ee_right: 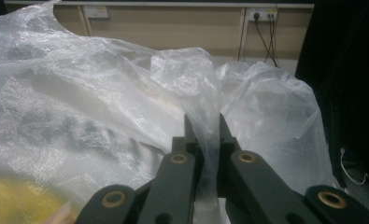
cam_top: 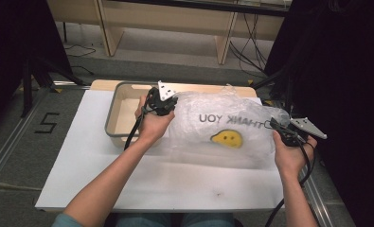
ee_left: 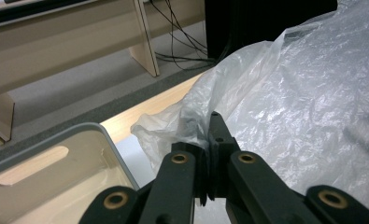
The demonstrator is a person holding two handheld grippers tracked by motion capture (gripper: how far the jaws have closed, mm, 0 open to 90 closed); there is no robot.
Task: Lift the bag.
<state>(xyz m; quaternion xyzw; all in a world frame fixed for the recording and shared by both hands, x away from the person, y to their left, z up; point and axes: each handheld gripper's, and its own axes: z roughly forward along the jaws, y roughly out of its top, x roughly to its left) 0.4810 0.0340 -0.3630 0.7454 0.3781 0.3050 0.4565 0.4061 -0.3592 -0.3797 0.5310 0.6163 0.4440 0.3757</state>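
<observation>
Both my grippers pinched shut on plastic bag (cam_top: pixel 222 124), L (cam_top: pixel 168 105) & R (cam_top: pixel 280 127)
Mid-carry over table; next: move it left over grey bin (cam_top: pixel 112 118), keep film taut

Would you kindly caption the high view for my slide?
Both grippers pinch a plastic bag beside a bin.
</observation>
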